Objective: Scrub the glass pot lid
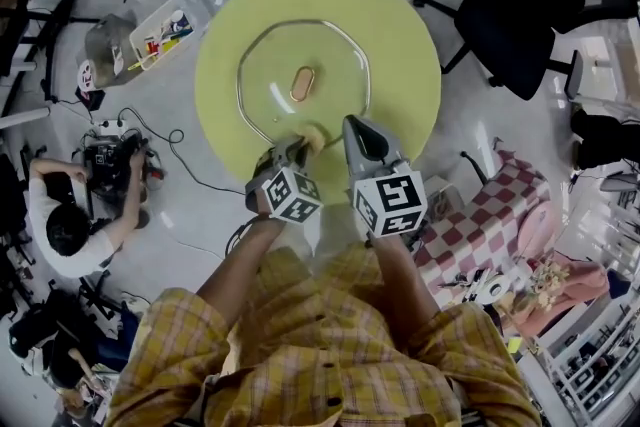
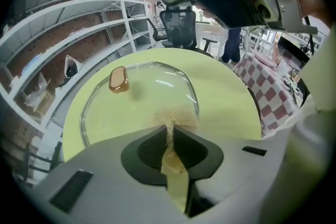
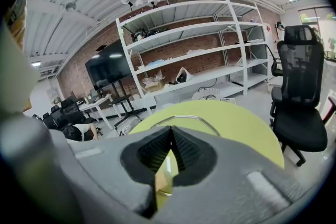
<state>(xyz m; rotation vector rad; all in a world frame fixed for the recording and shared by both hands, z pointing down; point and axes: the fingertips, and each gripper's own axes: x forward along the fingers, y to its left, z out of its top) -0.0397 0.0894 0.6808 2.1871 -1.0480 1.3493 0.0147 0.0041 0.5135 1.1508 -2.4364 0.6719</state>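
Note:
A glass pot lid [image 1: 270,75] with a metal rim and an amber handle [image 1: 303,83] lies flat on the round yellow-green table [image 1: 405,45]. My left gripper [image 1: 298,147] is shut on a yellow scrub sponge [image 1: 312,136], which rests on the lid's near rim. In the left gripper view the fuzzy sponge [image 2: 176,114] sticks out past the jaws [image 2: 170,127] onto the glass lid [image 2: 142,97]. My right gripper [image 1: 352,125] hovers just right of the sponge over the lid's near edge. Its jaws [image 3: 170,132] meet at the tips and grip nothing I can see. The lid rim [image 3: 189,118] shows beyond them.
A black office chair [image 1: 520,15] stands right of the table. A red-checked cloth [image 1: 495,215] lies at the near right. A person [image 1: 70,225] sits on the floor at the left among cables. Bins [image 1: 160,35] stand at the far left, and white shelving [image 3: 199,60] lines the brick wall.

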